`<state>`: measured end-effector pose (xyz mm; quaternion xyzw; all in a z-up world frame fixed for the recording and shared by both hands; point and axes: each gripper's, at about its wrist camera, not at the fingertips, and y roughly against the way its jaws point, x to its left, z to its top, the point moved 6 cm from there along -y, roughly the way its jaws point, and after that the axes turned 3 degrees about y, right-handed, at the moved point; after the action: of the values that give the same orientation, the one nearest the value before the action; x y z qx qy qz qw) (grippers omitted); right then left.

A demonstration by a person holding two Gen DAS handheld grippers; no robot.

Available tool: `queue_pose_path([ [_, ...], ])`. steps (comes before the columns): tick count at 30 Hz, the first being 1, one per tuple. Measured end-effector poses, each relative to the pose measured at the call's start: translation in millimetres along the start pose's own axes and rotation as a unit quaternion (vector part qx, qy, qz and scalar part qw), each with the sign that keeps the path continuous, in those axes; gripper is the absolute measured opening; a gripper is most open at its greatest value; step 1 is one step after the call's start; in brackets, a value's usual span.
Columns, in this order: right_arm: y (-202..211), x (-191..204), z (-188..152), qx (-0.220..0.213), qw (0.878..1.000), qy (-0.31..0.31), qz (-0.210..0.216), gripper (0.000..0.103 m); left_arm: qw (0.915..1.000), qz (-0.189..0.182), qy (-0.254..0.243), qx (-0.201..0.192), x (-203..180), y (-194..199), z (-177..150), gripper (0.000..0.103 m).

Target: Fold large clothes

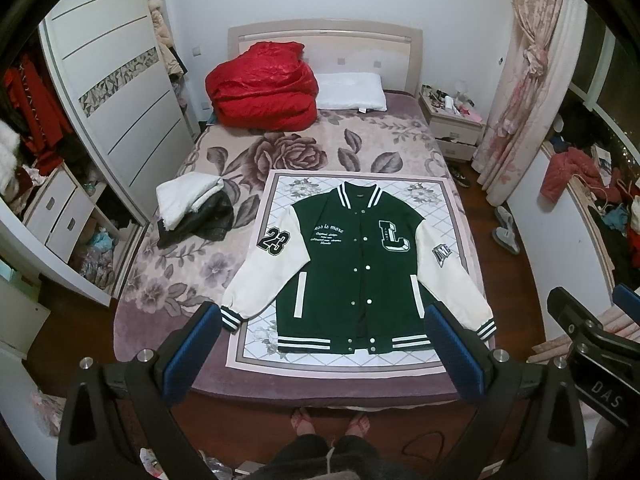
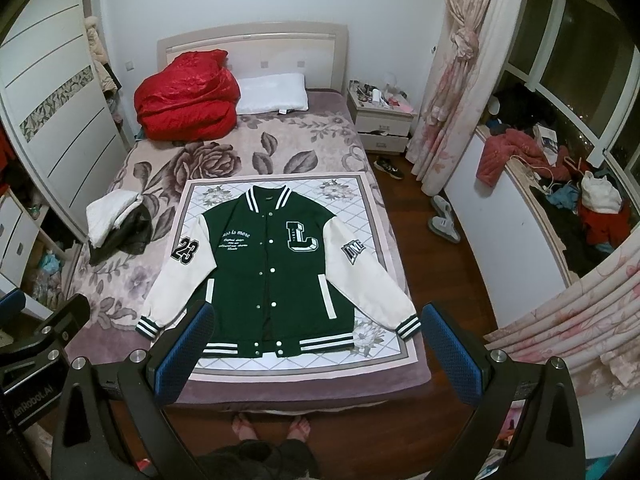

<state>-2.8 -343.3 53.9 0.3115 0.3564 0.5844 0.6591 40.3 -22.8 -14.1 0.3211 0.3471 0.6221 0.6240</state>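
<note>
A green varsity jacket (image 1: 352, 256) (image 2: 264, 256) with cream sleeves lies flat, front up and snapped closed, on a quilted floral mat (image 1: 280, 184) (image 2: 360, 188) at the foot of the bed. Both sleeves spread out and down. My left gripper (image 1: 324, 344) hovers high above the bed's near edge, open, nothing between its blue pads. My right gripper (image 2: 316, 340) is held beside it at the same height, open and holding nothing. Neither touches the jacket. The right gripper's body (image 1: 592, 344) shows at the right edge of the left wrist view.
A pile of white and black clothes (image 1: 196, 208) (image 2: 120, 224) lies left of the mat. A red duvet (image 1: 260, 88) (image 2: 184, 96) and a white pillow (image 1: 352, 90) sit at the headboard. Wardrobe left, nightstand (image 1: 452, 120) and curtains right. A person's feet (image 1: 332, 424) stand at the bed's foot.
</note>
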Motion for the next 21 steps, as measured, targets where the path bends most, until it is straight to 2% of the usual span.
queue_pose_path([
  [3,1,1,0,0.000,1.000,0.000,0.000,0.103,1.0000,0.002,-0.002,0.000,7,-3,-9,0.103],
  [14,9,-4,8,-0.004,1.000,0.001,0.000,0.103,1.0000,-0.001,-0.001,0.001,-5,0,-3,0.103],
  [16,10,-4,8,-0.005,1.000,0.001,-0.001,0.103,1.0000,-0.001,-0.002,0.001,6,-2,-9,0.103],
  [21,10,-3,7,-0.005,1.000,0.000,0.000,0.103,1.0000,-0.001,-0.001,0.001,5,-1,-9,0.103],
])
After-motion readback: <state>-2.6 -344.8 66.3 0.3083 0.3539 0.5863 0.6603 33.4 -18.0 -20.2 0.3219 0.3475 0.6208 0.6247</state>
